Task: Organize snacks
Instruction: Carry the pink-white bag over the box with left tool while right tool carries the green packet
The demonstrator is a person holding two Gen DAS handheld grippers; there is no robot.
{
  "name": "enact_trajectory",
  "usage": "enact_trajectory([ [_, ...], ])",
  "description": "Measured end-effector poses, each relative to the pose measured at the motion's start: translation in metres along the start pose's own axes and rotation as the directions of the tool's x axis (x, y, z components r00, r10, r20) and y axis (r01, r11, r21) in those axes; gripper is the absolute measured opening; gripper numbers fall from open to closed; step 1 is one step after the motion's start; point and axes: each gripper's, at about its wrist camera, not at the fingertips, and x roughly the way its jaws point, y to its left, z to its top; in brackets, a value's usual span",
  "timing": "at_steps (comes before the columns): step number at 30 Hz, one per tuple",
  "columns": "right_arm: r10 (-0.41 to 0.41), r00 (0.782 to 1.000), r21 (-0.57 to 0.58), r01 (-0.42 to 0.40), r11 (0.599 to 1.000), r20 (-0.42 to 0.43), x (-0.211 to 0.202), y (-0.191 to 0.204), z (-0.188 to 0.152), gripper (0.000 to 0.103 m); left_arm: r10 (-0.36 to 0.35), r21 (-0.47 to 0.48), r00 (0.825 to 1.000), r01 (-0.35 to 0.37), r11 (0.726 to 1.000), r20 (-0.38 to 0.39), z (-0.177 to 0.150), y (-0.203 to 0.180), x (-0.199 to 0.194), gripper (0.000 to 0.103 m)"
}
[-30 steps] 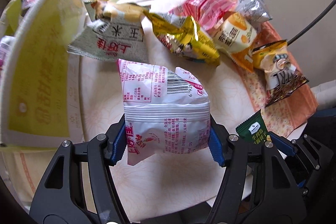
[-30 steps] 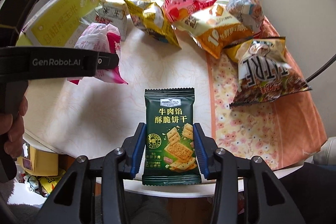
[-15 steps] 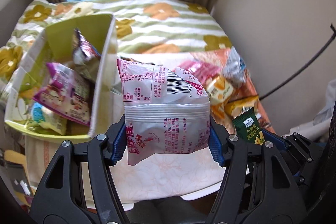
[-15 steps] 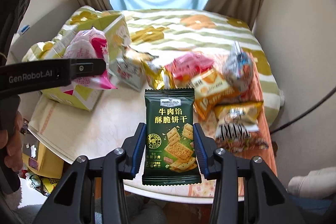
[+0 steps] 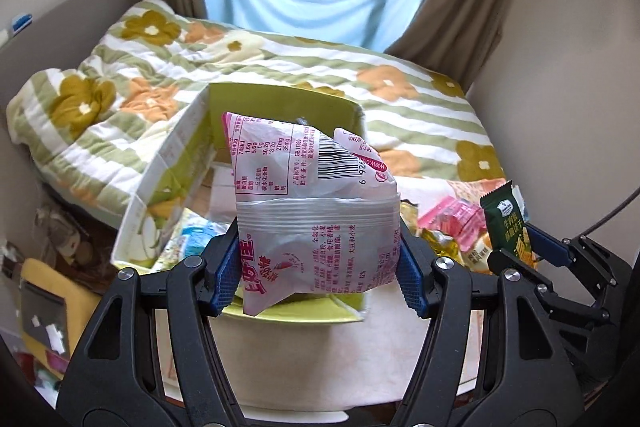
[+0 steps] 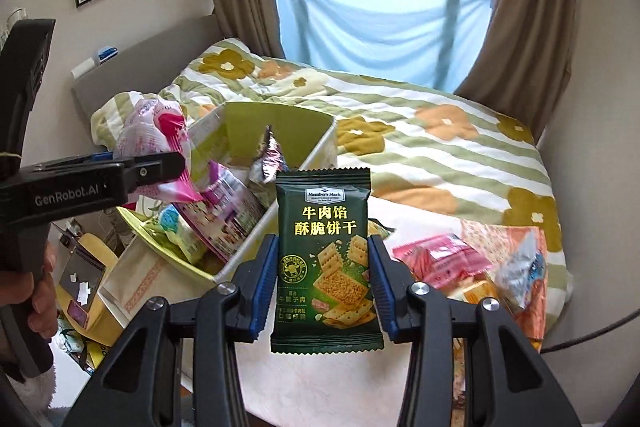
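Above: left gripper (image 5: pixel 316 263) clamped pink-white snack bag (image 5: pixel 316 211) over green box (image 6: pixel 240 131); right gripper (image 6: pixel 324 287) clamped green cracker packet (image 6: pixel 324 255), near table (image 6: pixel 320 379).

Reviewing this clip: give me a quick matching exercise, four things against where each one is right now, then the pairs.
Things:
1. pink-and-white snack bag
2. dark green cracker packet
3. purple snack bag
4. red snack packet

Places:
A. lying on the table
B. clamped in the right gripper
C. inside the yellow-green box
D. clamped in the left gripper

Pairs: 1-D, 2-B, 3-C, 4-A
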Motion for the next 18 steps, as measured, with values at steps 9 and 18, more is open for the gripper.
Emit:
enact_trajectory([
  [9,0.049,0.999,-0.003,-0.049,0.999,-0.017,0.065,0.061,0.054,0.04,-0.002,0.014,0.995,0.003,1.0,-0.101,0.033,0.085,0.053,0.062],
  [18,0.015,0.993,0.078,-0.006,0.997,-0.119,0.115,0.082,0.057,0.04,-0.043,0.095,0.981,0.062,0.994,-0.191,0.04,0.115,0.104,0.101],
])
